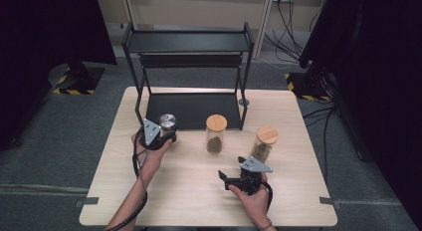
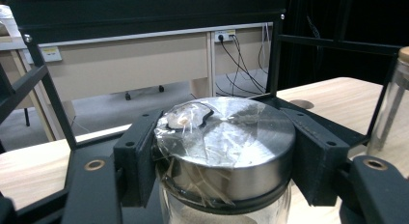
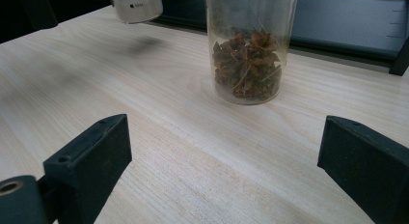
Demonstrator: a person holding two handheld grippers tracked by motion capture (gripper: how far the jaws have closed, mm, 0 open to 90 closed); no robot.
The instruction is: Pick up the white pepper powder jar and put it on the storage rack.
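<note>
The left gripper [image 1: 160, 134] was clamped on a glass jar with a shiny steel lid [image 1: 167, 122], its two black jaws pressed against either side of the lid's rim. In the left gripper view that steel-lidded jar [image 2: 226, 147] sat squarely between the jaws, with a piece of crinkled clear film lying over its top. In the right gripper view the jar [image 3: 136, 6] seemed to be lifted off the pale wooden table [image 1: 124, 171], with a soft shadow under it. It was just in front of the lower tray of the black metal two-tier shelf [image 1: 189, 66] that stood at the far side of the table.

The right gripper [image 1: 230, 178] was held low over the table, nearer the person, with its jaws spread wide and nothing between them. Its own view looked past those open jaws at a clear glass jar of brown dried spices [image 3: 248, 64] standing upright on the wood a little way ahead. From above, that spice jar [image 1: 216, 135] wore a round wooden lid and stood near the table's middle, in front of the shelf. A second glass jar with a wooden lid [image 1: 264, 144] stood to its right, just beyond the right gripper
</note>
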